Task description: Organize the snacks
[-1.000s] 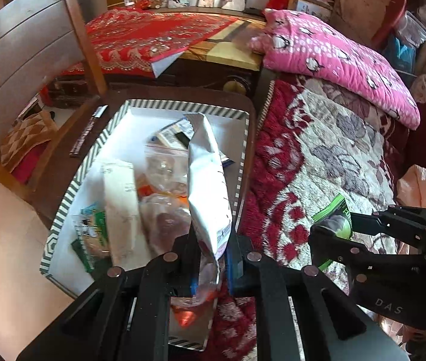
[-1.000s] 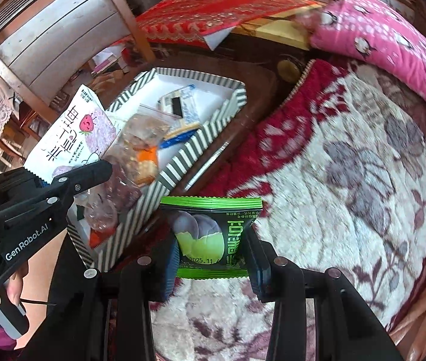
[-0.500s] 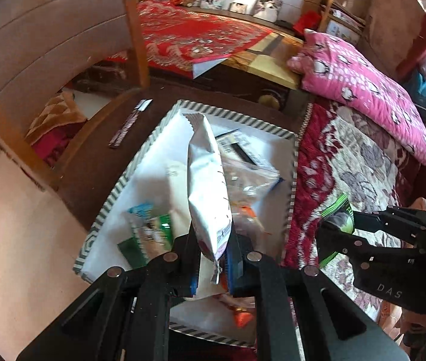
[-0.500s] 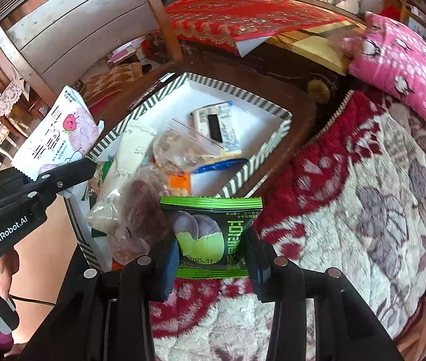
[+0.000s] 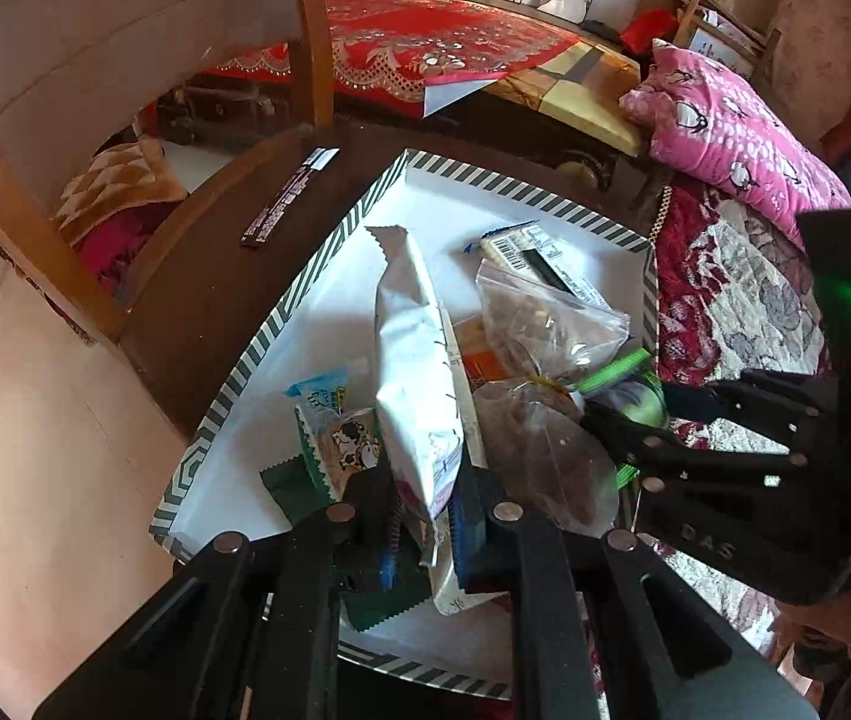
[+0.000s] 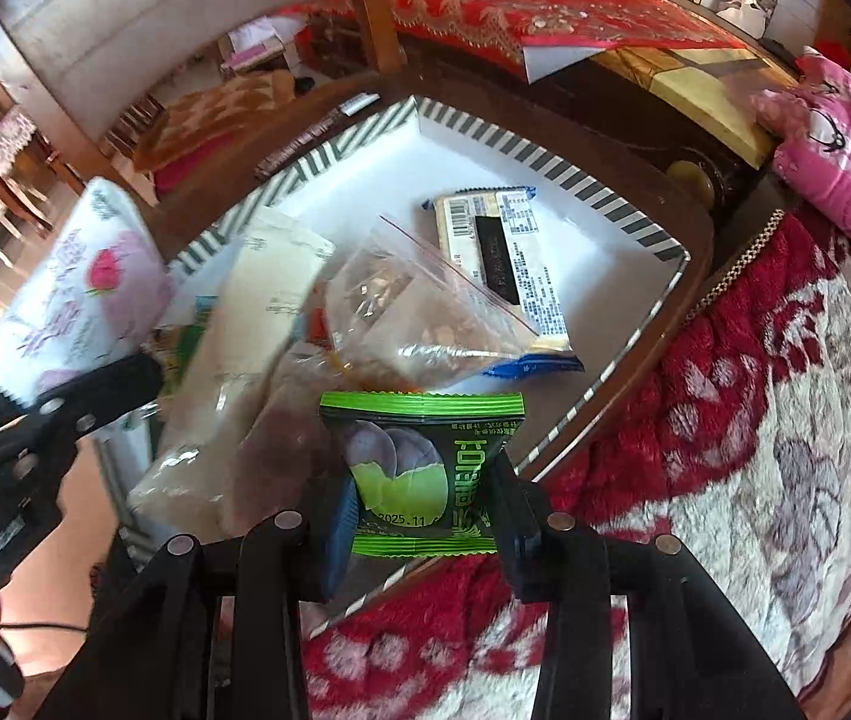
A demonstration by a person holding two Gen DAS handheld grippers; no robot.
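Note:
My left gripper (image 5: 425,516) is shut on the bottom edge of a tall white snack bag (image 5: 416,372), which stands upright over the striped white tray (image 5: 521,189). From the right wrist view the same bag (image 6: 74,288) shows a pink strawberry print, held by the left gripper (image 6: 125,378). A small green and black snack packet (image 6: 419,468) sits between the pads of my right gripper (image 6: 419,516), shut on it, above the tray's near right edge. That gripper (image 5: 623,420) and its packet (image 5: 623,378) also appear at the right of the left wrist view.
The tray (image 6: 545,165) holds clear bags (image 6: 419,312), a yellow barcode packet (image 6: 503,258), a pale bag (image 6: 263,300) and a cow-print packet (image 5: 341,444). It sits on a dark wooden table (image 5: 215,276). A red floral blanket (image 6: 755,420) lies right; a pink pillow (image 5: 731,132) and wooden chair (image 5: 311,30) stand behind.
Both grippers moved left from the blanket side to above the tray, each still holding its packet. The green packet now hangs over the tray's right edge instead of the blanket.

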